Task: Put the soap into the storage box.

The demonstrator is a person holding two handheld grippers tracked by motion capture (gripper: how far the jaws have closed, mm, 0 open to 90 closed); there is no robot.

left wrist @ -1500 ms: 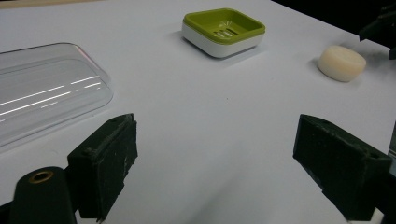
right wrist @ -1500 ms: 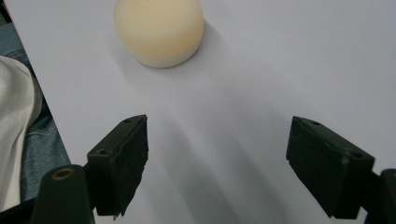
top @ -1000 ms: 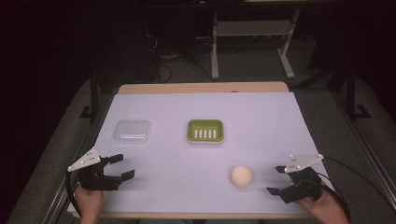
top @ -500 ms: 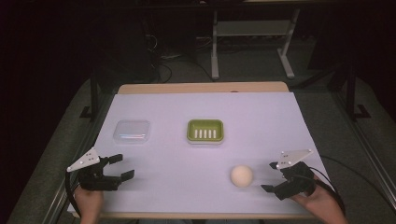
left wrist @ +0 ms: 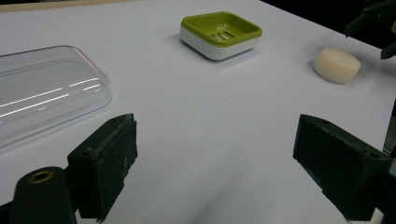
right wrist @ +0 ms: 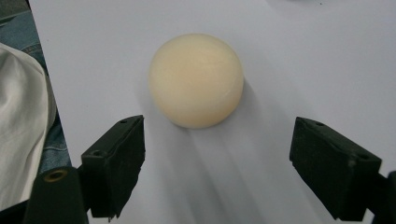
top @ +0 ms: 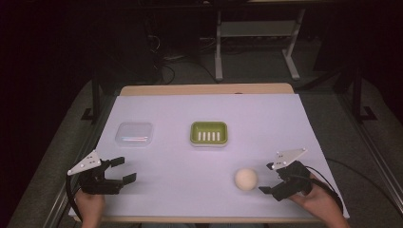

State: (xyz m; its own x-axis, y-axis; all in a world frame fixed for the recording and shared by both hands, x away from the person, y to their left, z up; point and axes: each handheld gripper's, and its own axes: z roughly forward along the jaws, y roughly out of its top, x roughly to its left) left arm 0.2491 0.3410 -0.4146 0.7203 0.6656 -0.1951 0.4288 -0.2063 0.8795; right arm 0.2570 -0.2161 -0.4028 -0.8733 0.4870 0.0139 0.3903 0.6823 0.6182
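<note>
White paper covers the table [top: 157, 190], giving a plain, bare surface on which everything lies well apart — a layout that leaves room to come at each thing from the near side. In the high view a clear plastic lid [top: 135, 133] lies flat at the left of the middle of the frame, and a green soap dish [top: 208, 133] with a slotted floor sits at the centre, open and ready to take something. The lid lying apart from the dish suggests it is meant to go on last.

Low and right of centre in that view lies the soap [top: 246, 179], a round cream bar resting flat on the paper, well apart from the dish. The right gripper [top: 270, 178], at the lower right, points at it from just beside it, jaws spread wide and holding nothing. In the right gripper view the soap [right wrist: 196, 80] sits in the upper middle of the frame, just ahead of the gap between the two jaws and not yet between them — a line-up that looks chosen for a straight push forward and a squeeze across the bar's sides.

The left gripper [top: 122, 170], at the lower left of the high view, hovers low over bare paper, jaws wide apart and empty, probably held clear until the lid is needed.
</note>
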